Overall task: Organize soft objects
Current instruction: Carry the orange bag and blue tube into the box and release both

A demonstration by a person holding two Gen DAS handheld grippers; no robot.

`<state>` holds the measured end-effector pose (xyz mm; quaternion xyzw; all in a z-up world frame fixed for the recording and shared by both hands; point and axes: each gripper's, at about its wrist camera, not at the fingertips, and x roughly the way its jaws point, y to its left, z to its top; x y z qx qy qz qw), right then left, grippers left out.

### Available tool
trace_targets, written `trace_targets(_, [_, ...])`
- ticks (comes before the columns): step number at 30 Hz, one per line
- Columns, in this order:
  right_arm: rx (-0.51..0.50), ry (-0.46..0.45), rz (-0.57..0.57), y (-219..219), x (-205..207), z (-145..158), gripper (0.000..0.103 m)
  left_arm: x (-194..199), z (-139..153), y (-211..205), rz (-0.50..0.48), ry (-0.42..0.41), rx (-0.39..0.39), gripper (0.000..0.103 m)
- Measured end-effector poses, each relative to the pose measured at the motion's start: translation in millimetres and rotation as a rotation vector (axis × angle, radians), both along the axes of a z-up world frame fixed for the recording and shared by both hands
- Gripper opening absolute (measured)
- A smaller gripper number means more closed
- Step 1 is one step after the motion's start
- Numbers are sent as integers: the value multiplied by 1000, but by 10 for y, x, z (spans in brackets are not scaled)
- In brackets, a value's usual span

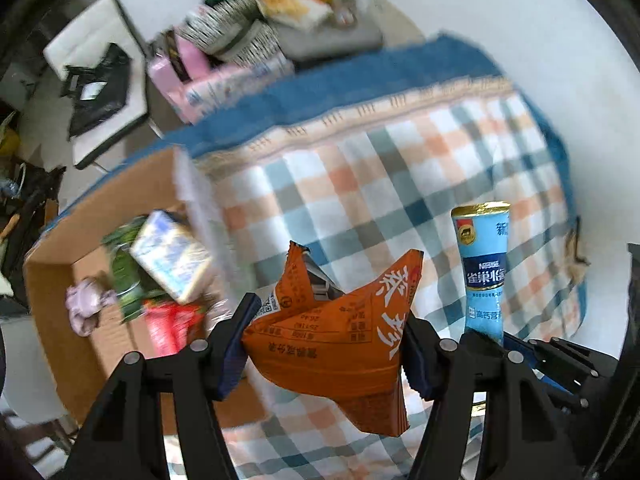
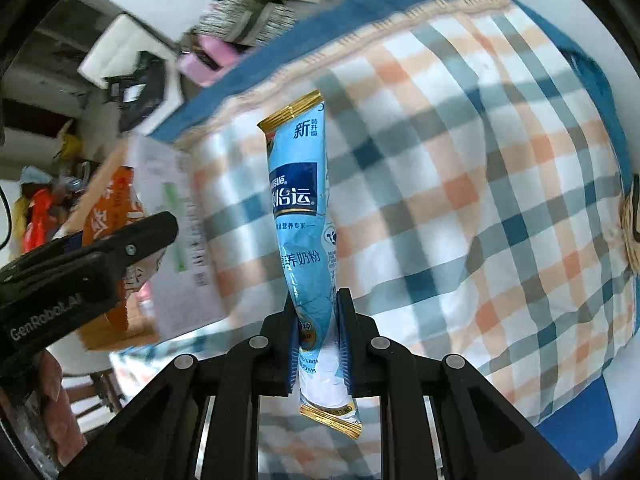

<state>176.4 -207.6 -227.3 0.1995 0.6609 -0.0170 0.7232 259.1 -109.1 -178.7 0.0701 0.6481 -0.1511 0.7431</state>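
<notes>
On the left sits a box [image 1: 60, 280] with packets inside (one green, one red, one pale). Just right of it, the left gripper [image 1: 326, 344] is squeezed tight on an orange bag [image 1: 332, 336]. The bag is crumpled, and its corners poke up and away. Next comes the right gripper [image 2: 318, 340], clamped on the low part of a blue stick pack [image 2: 306, 216]. The pack is long and thin. It stands up from the fingers with its gold end on top. Both are held above a checked blanket [image 2: 460, 180].
</notes>
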Motion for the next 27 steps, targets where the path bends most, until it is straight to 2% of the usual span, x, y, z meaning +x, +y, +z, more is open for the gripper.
trace_targets(3, [20,-42,46,136,-71,345,18,-91,246,353,54,-35,-46,62])
trace_targets(6, [47,-74,102,472,-61,562,18,-239,440,749,116,-64,-67,62])
trace_targets(10, [75,-105,193,1044,20,770,18,-324,431,1366,191,-81,-57,62])
trace_targets(13, [74,-112,237,1410,82,797,18,-368,374,1823,260,-86,-31,62])
trace_targets(18, [30,-86,235,1876,265,618,18,-336,119,2384,351,-40,-11,62])
trace_targets(22, [-16,-62,195,2058,400,326,18,-229,-260,2651,385,27,-2,62])
trace_targets(27, [-60,-35,113,2181,503,-43,18,-103,-826,2867,418,156,-32,62])
